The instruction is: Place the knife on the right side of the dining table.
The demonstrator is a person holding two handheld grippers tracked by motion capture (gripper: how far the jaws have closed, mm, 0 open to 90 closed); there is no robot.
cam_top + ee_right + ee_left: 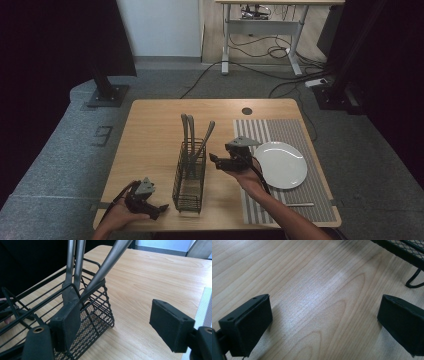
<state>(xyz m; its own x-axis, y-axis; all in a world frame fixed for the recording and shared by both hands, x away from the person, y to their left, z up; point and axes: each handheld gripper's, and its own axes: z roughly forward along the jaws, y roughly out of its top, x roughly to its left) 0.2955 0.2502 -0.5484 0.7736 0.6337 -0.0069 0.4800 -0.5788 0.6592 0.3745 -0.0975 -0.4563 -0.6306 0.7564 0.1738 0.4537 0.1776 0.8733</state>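
A black wire cutlery basket (190, 181) stands at the middle of the wooden table (150, 130). Three metal utensil handles (189, 134) lean up out of its far end. My right gripper (214, 159) hovers just right of the basket, its jaws wide apart with nothing between them. In the right gripper view its left fingertip (66, 327) is close to the basket's wall (97, 312), and the handles (75, 267) rise ahead. My left gripper (160, 209) rests low near the front left edge, open over bare wood (324, 322), with the basket's corner (409, 250) just beyond.
A white plate (281, 164) lies on a striped grey placemat (295, 129) at the right. A thin metal utensil (300, 204) lies on the mat near the front edge. A cable hole (246, 111) sits at the table's far edge.
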